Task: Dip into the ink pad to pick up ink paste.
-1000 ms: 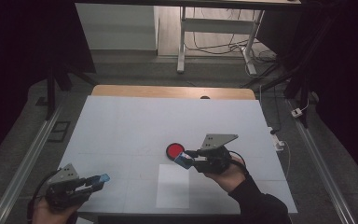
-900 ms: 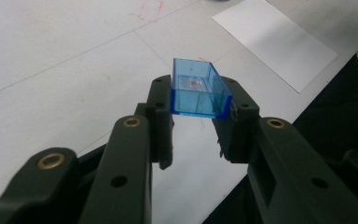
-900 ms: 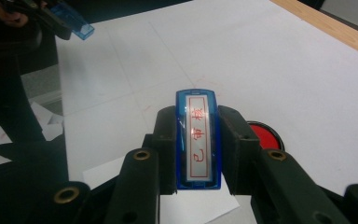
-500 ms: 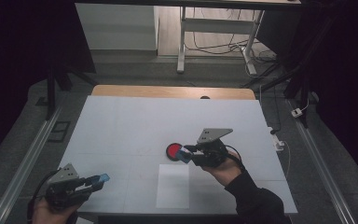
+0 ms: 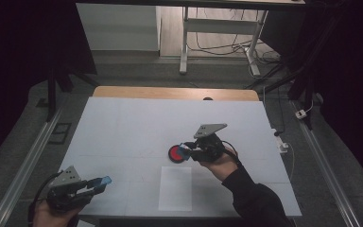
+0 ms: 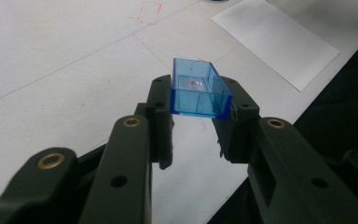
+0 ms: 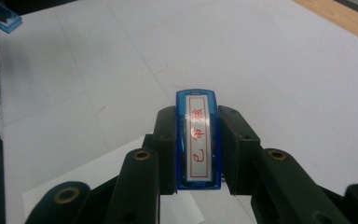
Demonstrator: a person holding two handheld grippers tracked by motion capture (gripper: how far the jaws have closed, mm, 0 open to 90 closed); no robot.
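A white table (image 5: 123,127) lies in front of me, faint lines ruled across it and a few thin red marks on its surface. Near my edge lies a white sheet of paper (image 5: 175,188), flat and square to the table. Just beyond its far end sits a red round pad (image 5: 176,153). Along the far side runs a bare wooden strip (image 5: 170,93). Past it, cables (image 5: 217,45) trail over the floor by a white stand (image 5: 217,28).

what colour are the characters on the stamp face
Red, inside a red border on the stamp; clearest in the right gripper view.
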